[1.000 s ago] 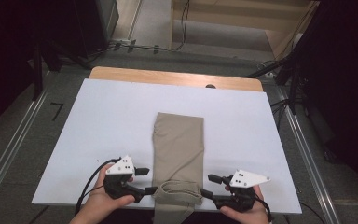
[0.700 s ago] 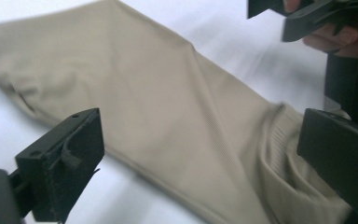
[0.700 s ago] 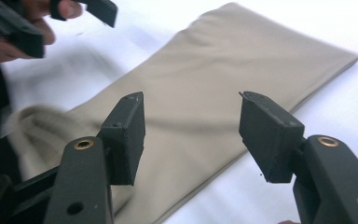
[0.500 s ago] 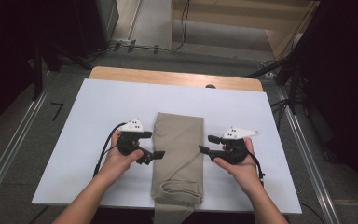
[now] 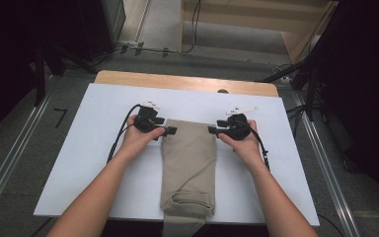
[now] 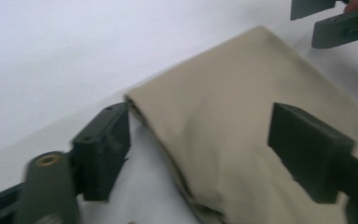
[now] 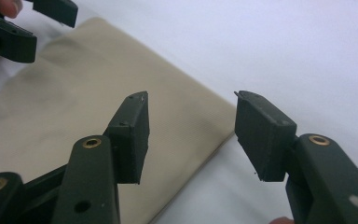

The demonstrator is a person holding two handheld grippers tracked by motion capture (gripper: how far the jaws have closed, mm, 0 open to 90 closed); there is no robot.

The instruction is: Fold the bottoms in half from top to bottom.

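I hold my left gripper (image 5: 170, 131) at the far left corner of the folded tan trousers (image 5: 188, 163) and my right gripper (image 5: 211, 130) at the far right corner. Both point inward across the white board (image 5: 89, 148), jaws apart, having just been closing.

A white table (image 5: 103, 163) has a bare strip of pale wood (image 5: 187, 81) along its far edge, with a small dark knob (image 5: 222, 91) at that edge. Metal rails (image 5: 10, 163) run along the grey floor (image 5: 10, 207) on both sides, and black cables (image 5: 195, 22) trail over the floor beyond, near a light wooden cabinet (image 5: 301, 19).
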